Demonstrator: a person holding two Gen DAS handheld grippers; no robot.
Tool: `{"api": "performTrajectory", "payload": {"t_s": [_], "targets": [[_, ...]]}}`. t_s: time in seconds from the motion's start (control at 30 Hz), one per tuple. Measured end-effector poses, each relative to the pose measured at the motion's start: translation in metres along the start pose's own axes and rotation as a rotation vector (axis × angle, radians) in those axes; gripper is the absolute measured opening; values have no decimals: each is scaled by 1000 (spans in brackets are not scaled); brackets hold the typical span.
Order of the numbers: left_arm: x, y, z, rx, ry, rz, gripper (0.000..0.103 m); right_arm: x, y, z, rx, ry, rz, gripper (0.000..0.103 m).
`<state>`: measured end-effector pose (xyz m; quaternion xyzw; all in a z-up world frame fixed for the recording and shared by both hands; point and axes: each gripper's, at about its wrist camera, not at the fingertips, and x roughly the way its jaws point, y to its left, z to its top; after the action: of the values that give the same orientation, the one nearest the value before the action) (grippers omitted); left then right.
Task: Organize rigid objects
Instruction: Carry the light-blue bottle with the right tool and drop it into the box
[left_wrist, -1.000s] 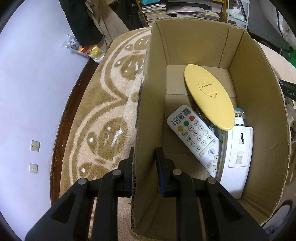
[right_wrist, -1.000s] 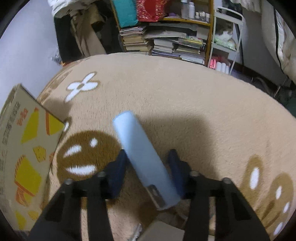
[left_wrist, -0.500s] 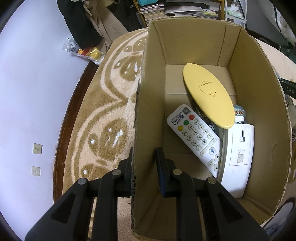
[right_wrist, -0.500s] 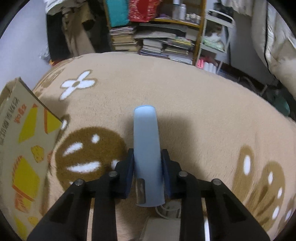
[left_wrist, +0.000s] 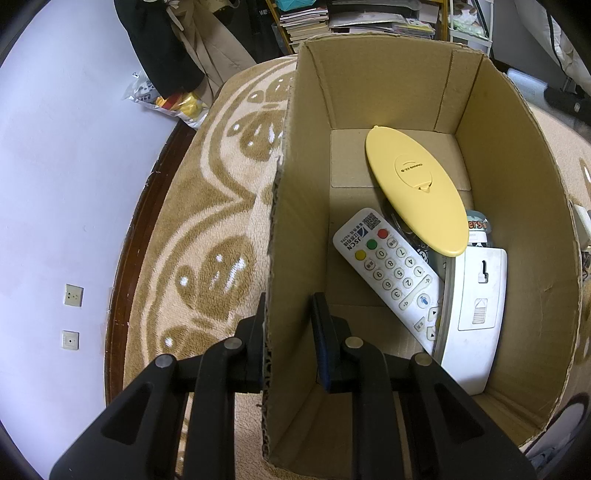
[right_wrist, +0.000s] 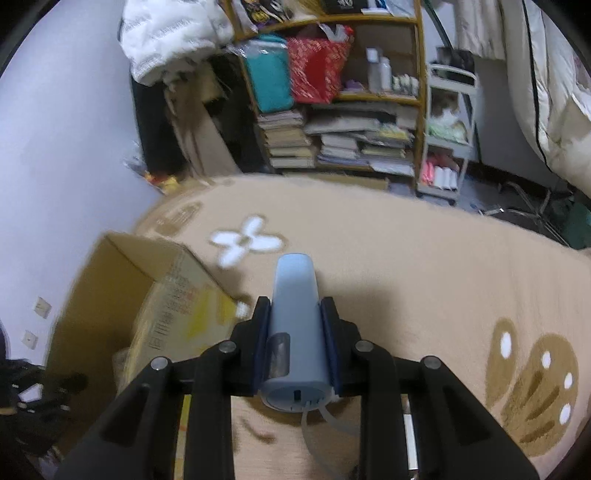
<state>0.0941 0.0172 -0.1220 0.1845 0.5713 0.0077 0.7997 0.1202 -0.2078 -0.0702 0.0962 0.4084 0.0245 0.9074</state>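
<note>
Your left gripper (left_wrist: 290, 314) pinches the cardboard box (left_wrist: 509, 155) wall's top edge. Your right gripper (right_wrist: 295, 321) clamps a blue tube (right_wrist: 295, 295) above open carpet (right_wrist: 406, 266).

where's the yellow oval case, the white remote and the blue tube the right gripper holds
yellow oval case (left_wrist: 413, 188), left wrist view, middle of its lid
white remote (left_wrist: 388, 266), left wrist view, on the number keys
blue tube (right_wrist: 295, 314), right wrist view, on its body between the fingers

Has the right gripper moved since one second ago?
Yes. The right gripper, shut on the light blue device, has risen and tilted up; the bookshelf now sits far lower in view.
</note>
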Motion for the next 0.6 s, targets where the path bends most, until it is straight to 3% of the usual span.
{"api": "performTrajectory", "payload": {"t_s": [0.27, 0.6], "targets": [[0, 0, 0, 1, 0, 0, 19, -37, 44, 13, -65, -93, 84, 28], [0, 0, 0, 2, 0, 1, 19, -31, 93, -3, -161, -41, 177, 28]]}}
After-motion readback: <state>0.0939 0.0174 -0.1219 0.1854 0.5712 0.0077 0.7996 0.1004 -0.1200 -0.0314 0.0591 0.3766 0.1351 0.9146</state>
